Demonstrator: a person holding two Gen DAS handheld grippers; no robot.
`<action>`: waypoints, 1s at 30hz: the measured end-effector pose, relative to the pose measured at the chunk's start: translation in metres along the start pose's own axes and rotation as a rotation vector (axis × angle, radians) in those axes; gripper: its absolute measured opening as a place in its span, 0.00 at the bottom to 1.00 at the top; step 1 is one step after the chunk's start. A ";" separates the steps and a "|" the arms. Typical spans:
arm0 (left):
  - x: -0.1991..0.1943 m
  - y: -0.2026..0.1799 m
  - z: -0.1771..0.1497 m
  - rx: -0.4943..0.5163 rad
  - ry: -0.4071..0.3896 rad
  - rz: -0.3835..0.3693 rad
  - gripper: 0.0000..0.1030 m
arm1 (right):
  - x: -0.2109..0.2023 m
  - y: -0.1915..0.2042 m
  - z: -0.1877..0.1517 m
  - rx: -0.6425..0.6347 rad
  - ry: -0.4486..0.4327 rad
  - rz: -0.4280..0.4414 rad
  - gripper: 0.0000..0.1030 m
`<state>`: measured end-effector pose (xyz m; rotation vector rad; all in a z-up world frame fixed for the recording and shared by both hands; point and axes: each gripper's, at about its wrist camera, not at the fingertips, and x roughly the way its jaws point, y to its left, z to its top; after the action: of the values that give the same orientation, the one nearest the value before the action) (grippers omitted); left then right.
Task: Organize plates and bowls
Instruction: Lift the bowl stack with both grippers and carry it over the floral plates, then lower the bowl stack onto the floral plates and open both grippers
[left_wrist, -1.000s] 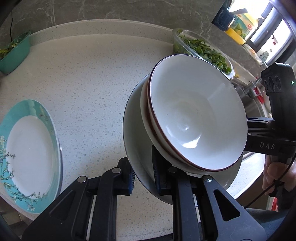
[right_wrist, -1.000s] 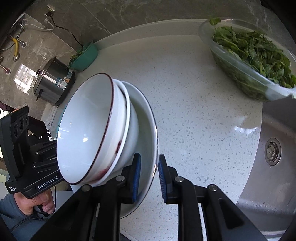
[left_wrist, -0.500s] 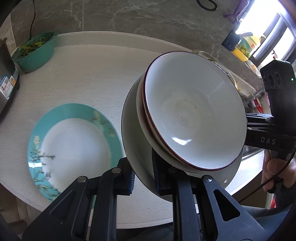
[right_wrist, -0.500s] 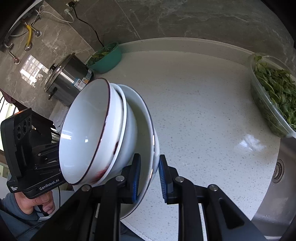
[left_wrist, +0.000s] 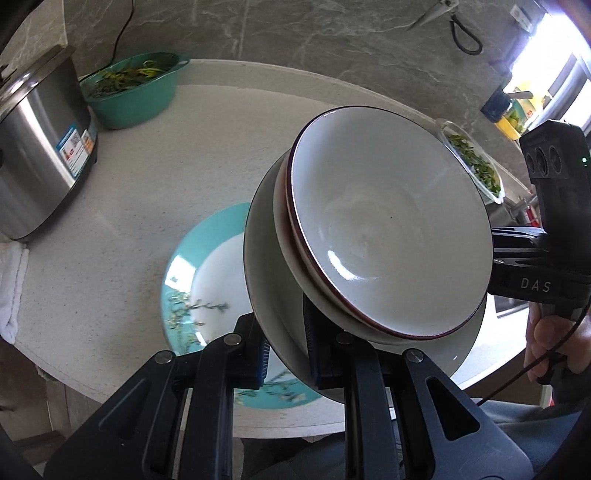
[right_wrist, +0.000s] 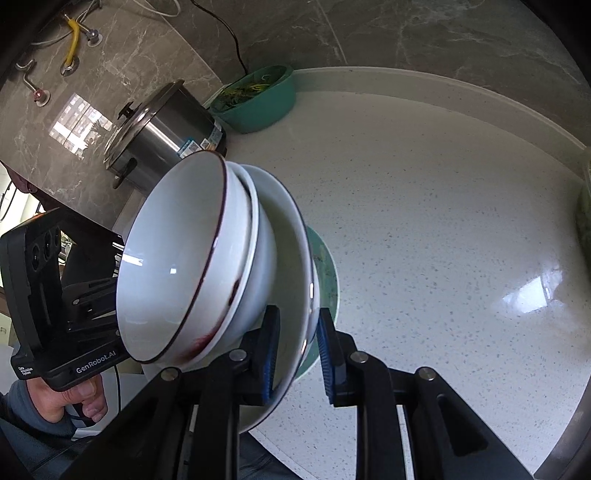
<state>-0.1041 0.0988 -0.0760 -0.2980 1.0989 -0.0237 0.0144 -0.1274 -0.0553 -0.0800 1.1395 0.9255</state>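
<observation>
Item: two nested white glazed bowls (left_wrist: 388, 229) on a white ceramic plate (left_wrist: 273, 310), centre frame. Heavy, rigid, slick, breakable. Left tool (left_wrist: 284, 349) and right tool (right_wrist: 295, 350) each clamp opposite plate rims, the sound hold.

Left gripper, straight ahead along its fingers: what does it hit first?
Probably the teal-rimmed plate lying on the counter, just past the white plate the left gripper is pinching. Depth is hard to judge through the fisheye.

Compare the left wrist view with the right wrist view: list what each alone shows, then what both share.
Left only: the teal plate's floral face, the tray of greens, the right gripper's casing marked DAS.
Right only: yellow wall fittings, the left gripper's casing, the teal plate just a sliver.
Both: the white plate carrying two bowls, clamped by the left gripper and right gripper; cooker; teal bowl.
</observation>
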 end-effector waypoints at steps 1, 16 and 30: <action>0.002 0.007 -0.001 -0.002 0.006 0.003 0.14 | 0.005 0.002 0.000 0.003 0.005 0.001 0.22; 0.041 0.084 -0.020 0.020 0.080 0.012 0.12 | 0.085 0.005 -0.015 0.105 0.094 -0.006 0.22; 0.055 0.090 -0.011 0.078 0.068 -0.013 0.12 | 0.099 0.011 -0.016 0.113 0.098 -0.054 0.24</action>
<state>-0.1005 0.1740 -0.1509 -0.2358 1.1605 -0.0885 0.0056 -0.0702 -0.1381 -0.0640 1.2727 0.8147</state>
